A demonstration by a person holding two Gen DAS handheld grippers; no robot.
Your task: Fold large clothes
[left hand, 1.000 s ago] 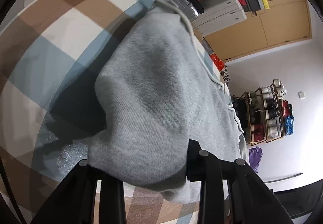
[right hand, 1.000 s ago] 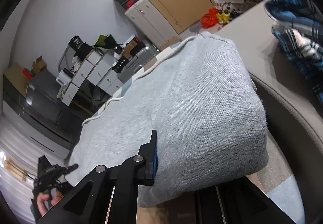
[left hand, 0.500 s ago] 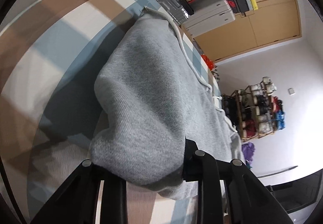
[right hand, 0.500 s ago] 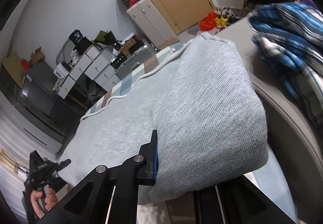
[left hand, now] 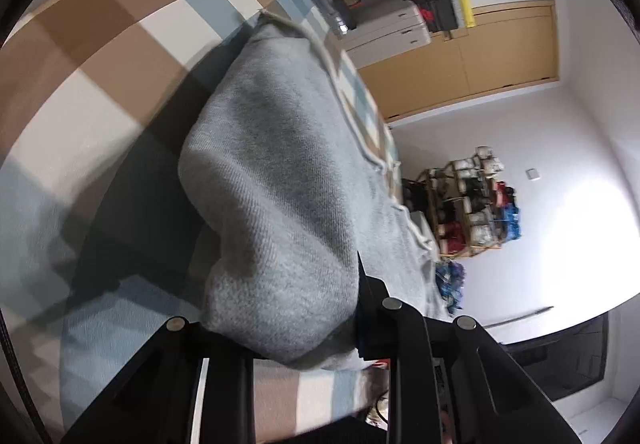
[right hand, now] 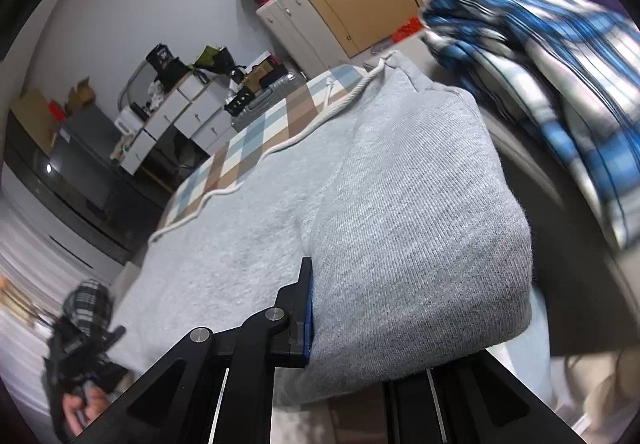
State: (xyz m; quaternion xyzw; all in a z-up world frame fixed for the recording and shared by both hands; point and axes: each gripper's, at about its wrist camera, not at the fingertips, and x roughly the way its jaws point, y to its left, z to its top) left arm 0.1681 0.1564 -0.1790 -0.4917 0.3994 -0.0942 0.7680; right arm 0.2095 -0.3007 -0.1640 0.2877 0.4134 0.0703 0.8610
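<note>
A large grey sweatshirt [left hand: 288, 179] with a white drawcord [right hand: 320, 119] is stretched over a brown, white and blue checked table. My left gripper [left hand: 280, 328] is shut on one thick folded corner of it and holds it above the cloth. My right gripper [right hand: 384, 348] is shut on the other corner of the grey sweatshirt [right hand: 420, 228]. The fabric hides both pairs of fingertips. The other hand-held gripper [right hand: 88, 348] shows at the lower left of the right wrist view.
A blue plaid garment [right hand: 560, 55] lies to the right of the sweatshirt. The checked table [left hand: 100, 55] spreads to the left. White drawers [right hand: 188, 111], a wooden door [left hand: 500, 51] and a shoe rack [left hand: 472, 203] stand beyond.
Both grippers have carried the held sweatshirt edge along over the table. The plaid garment has come closer in the right wrist view. The grips are unchanged.
</note>
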